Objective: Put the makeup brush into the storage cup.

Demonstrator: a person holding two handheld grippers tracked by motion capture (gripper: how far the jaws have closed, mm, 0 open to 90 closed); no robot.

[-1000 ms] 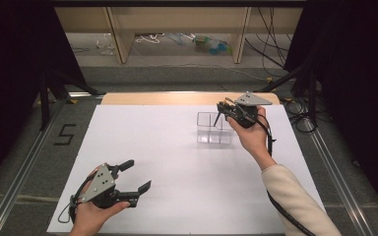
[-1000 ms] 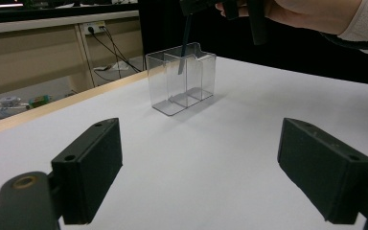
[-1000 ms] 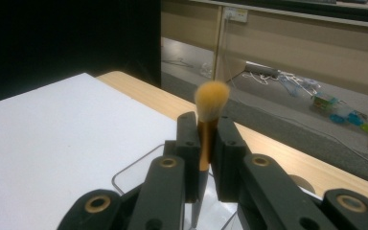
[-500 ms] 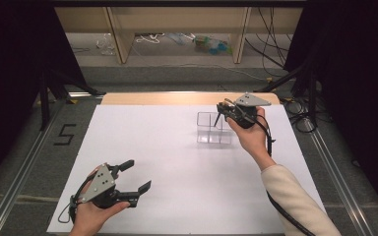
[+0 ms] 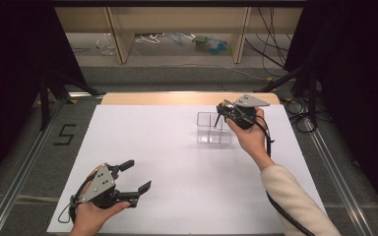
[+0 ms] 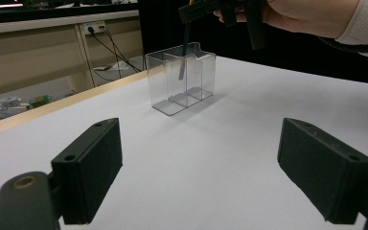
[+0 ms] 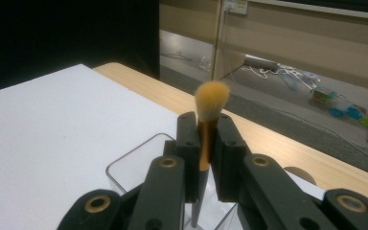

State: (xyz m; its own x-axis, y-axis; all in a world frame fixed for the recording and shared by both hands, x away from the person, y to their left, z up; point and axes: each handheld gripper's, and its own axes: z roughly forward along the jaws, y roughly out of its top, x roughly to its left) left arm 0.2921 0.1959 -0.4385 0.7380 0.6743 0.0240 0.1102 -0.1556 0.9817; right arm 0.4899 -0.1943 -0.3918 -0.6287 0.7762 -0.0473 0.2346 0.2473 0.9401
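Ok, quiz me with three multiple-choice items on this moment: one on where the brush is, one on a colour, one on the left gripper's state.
1. Where is the makeup brush?
A. flat on the table
B. clamped in the right gripper, handle dipping into the clear organizer
C. in the left gripper

2. What colour are its bristles?
A. orange-tan
B. blue
C. black

3. How do the left gripper's jaws stand?
A. shut on the brush
B. shut on nothing
C. wide open, holding nothing

Answers: 1 B, the jaws pinch its ferrule above the box. 2 A, the tuft shows so. 3 C, white table shows between them.
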